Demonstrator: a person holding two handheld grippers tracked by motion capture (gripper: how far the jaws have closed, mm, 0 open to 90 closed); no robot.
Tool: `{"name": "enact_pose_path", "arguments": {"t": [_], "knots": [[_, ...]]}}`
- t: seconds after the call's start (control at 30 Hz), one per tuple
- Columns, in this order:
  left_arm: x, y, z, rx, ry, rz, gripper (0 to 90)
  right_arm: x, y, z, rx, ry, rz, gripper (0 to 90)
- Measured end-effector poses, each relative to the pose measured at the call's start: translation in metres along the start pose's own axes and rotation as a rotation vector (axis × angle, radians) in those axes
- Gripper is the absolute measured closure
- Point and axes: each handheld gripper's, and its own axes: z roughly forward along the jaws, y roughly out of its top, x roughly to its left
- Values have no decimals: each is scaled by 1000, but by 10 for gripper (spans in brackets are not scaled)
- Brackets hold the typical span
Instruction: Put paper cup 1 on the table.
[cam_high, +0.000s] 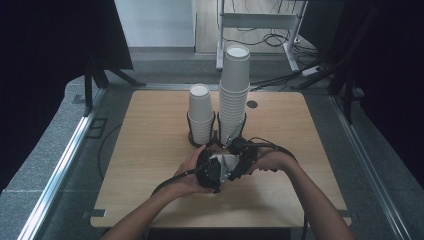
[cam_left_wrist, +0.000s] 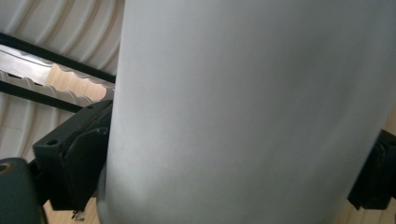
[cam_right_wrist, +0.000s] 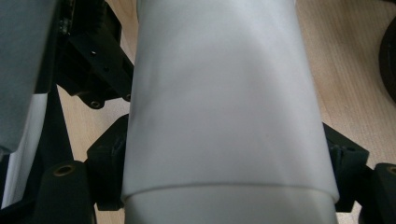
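1. On the light wooden desk (cam_high: 150, 165), the short stack of white paper cups (cam_high: 201, 112) stands upright, its long axis vertical and open mouth up, inside a black wire holder (cam_high: 190, 131).
2. Just to the right of the short stack, the tall stack of white paper cups (cam_high: 234, 87) also stands upright in its own holder.
3. The left gripper (cam_high: 212, 170) sits just in front of the short stack; its jaws stand apart on either side of a white cup wall (cam_left_wrist: 252, 112), and whether the pads press on it cannot be told.
4. The right gripper (cam_high: 239, 150) sits at the foot of the tall stack; its jaws straddle the nested cups (cam_right_wrist: 224, 116), and a firm clamp cannot be told.
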Motion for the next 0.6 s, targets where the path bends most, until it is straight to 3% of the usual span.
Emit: {"name": "enact_pose_path", "arguments": {"t": [0.07,0.13,0.23,0.27,0.37,0.6], "knots": [[0,0,0,-10,-11,-26,11,0,-2,-1,-6,-3,-4,228],[-2,0,1,-26,11,-59,0,-1,-3,0,-13,-5,2,229],[-2,-1,1,-10,-24,-38,0,-2,-6,0,-13,-6,4,229],[-3,-2,1,-13,-18,-35,0,-2,-7,1,-14,-2,6,230],[-4,-5,1,-31,-42,-54,0,-3,-11,2,-11,4,6,231],[-4,-12,-7,-55,-41,-77,0,-10,-25,1,-29,-12,45,231]]}}
